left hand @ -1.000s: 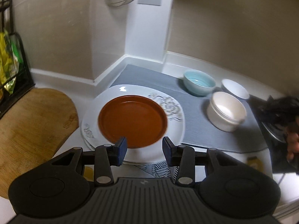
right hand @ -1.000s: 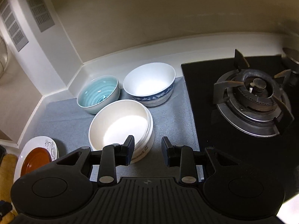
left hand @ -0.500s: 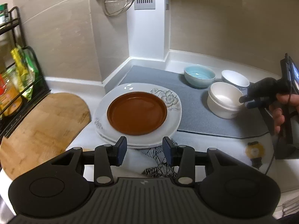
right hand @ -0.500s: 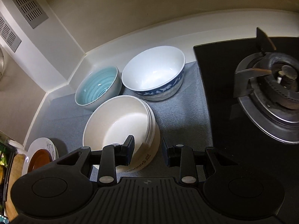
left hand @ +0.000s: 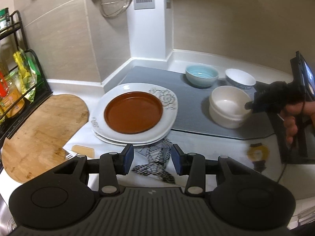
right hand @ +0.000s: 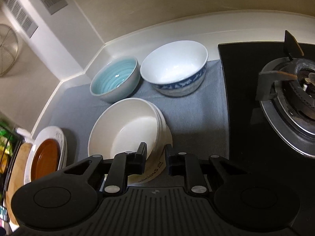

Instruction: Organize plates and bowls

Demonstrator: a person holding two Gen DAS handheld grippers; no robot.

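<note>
- Gripping looks to be the step in hand: the right claw point(right hand: 155, 158) straddles the near rim of the cream bowl point(right hand: 126, 129), one finger inside and one outside. Its jaws have just been closing with that wall between them; whether the pads press it yet is hard to tell, so I judge the hold as forming, not firm.
- The left claw point(left hand: 152, 160) hangs half-open with nothing in it, above the tabletop point(left hand: 206, 147) near the plate stack.
- Done, by my reading: the plates are already gathered. A brown plate point(left hand: 133, 114) sits centred on white flowered plates point(left hand: 167, 100), at the left edge of the grey mat point(left hand: 153, 76).
- Left to do: the bowls are not nested. The cream bowl shows several rims, so it appears to be a small stack itself; the pale blue bowl point(right hand: 115, 78) and the blue-patterned white bowl point(right hand: 174, 68) stand apart behind it, side by side and almost touching.
- The cream bowl is matte, straight-walled and deep, with printed lettering low on its outer side. It stands upright on the mat, between the plates and the black gas hob point(right hand: 275, 98).
- A rim pinch on stacked bowls may lift only the top one, or tip it.
</note>
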